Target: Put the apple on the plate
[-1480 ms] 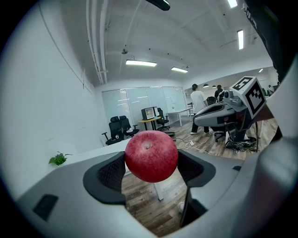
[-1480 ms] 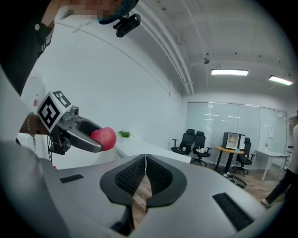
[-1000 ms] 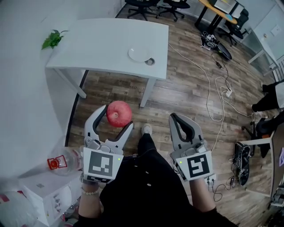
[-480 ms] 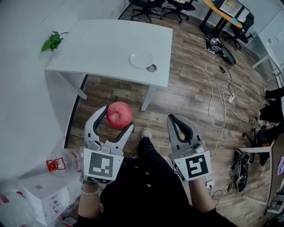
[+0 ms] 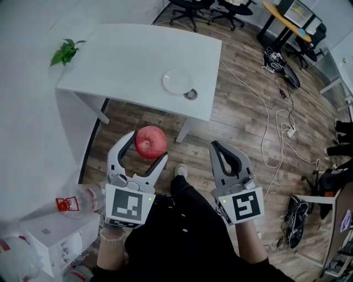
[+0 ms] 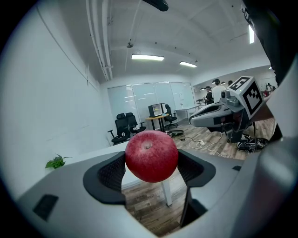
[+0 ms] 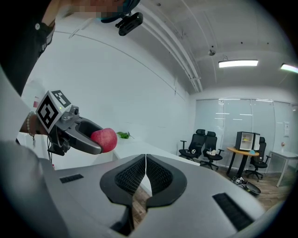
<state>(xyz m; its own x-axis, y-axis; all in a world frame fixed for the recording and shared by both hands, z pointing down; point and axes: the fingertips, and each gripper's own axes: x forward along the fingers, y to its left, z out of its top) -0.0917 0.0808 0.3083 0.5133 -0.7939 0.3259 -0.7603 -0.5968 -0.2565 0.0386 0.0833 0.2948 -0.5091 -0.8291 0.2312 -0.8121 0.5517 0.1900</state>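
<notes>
A red apple (image 5: 150, 142) (image 6: 151, 155) is clamped between the jaws of my left gripper (image 5: 144, 146) (image 6: 151, 168), held in the air over the wooden floor, short of the white table (image 5: 127, 60). On that table, near its right edge, lies a small white plate (image 5: 177, 82). My right gripper (image 5: 219, 148) (image 7: 146, 173) hangs level with the left one, shut with its pads together and nothing between them. From the right gripper view, the apple (image 7: 104, 140) shows at the left in the other gripper's jaws.
A small round metal object (image 5: 191, 95) lies beside the plate. A green plant sprig (image 5: 64, 50) sits at the table's left corner. Cables (image 5: 270, 126) trail over the floor at the right. Office chairs (image 5: 209, 5) stand beyond the table. A white box (image 5: 55, 239) and plastic bottle (image 5: 77, 199) are at lower left.
The table and plate have shifted a little lower and rightward in the head view as I come closer. Both grippers keep their pose; the apple stays gripped.
</notes>
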